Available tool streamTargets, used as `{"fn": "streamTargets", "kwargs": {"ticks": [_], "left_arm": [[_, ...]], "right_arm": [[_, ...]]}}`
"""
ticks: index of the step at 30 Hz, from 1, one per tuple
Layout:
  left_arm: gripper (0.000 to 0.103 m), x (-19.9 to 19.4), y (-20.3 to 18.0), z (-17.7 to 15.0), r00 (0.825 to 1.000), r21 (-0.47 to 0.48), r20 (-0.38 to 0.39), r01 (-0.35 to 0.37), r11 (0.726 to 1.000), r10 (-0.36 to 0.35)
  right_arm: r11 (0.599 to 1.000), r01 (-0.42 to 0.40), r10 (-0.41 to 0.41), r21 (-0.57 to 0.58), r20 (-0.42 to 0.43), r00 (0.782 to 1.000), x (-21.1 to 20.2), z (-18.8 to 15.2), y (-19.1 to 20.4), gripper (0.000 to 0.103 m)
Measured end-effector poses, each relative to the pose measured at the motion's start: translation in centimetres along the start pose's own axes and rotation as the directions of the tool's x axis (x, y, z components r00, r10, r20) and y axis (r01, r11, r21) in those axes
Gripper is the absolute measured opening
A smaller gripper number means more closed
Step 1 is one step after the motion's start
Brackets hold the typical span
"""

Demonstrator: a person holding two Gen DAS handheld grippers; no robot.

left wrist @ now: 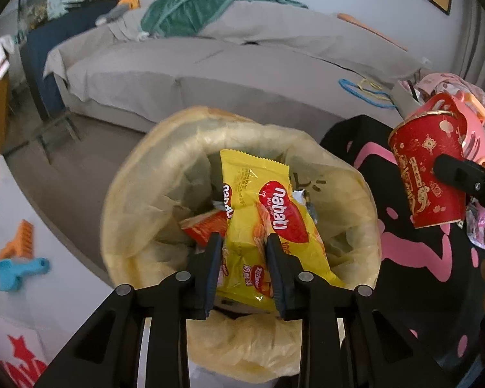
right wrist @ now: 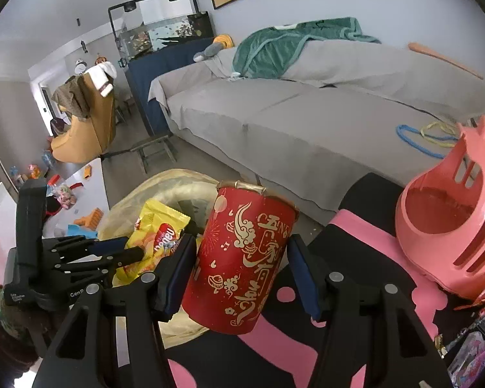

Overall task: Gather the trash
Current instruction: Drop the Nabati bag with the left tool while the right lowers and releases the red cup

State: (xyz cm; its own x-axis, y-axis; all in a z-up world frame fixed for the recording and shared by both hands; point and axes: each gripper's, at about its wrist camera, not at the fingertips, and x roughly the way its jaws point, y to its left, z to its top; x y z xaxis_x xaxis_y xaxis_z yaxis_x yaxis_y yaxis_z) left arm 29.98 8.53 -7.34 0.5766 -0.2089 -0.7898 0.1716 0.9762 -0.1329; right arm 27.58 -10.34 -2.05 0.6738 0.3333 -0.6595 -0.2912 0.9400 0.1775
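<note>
My left gripper is shut on a yellow snack wrapper, which hangs over the mouth of a bin lined with a pale yellow bag. A red wrapper and silver foil lie inside the bin. My right gripper is shut on a red paper cup with gold print, held to the right of the bin over a black and pink surface. In the left wrist view the cup hangs tilted, with one right finger on it. The right wrist view shows the left gripper with the wrapper.
A grey sofa runs behind the bin. The black and pink surface at right bears a pink plastic basket and loose wrappers. A white table with toys stands at left.
</note>
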Motion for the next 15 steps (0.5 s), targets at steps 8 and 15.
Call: {"fn": "streamTargets", "kwargs": {"ticks": [8,15], "left_arm": [[0.046,1.1,1.7,0.0,0.995,-0.084,-0.008,0.094,0.992,-0.095],[0.047,-1.3,4.7,0.0,0.993,-0.176,0.068,0.108,0.978,-0.098]], "right_arm": [[1.000,-0.010,0.010,-0.005,-0.037,0.999,2.3,0.0,0.2,0.055],[0.998,-0.038,0.036,-0.045,-0.061,0.998,3.7,0.4,2.3,0.055]]}}
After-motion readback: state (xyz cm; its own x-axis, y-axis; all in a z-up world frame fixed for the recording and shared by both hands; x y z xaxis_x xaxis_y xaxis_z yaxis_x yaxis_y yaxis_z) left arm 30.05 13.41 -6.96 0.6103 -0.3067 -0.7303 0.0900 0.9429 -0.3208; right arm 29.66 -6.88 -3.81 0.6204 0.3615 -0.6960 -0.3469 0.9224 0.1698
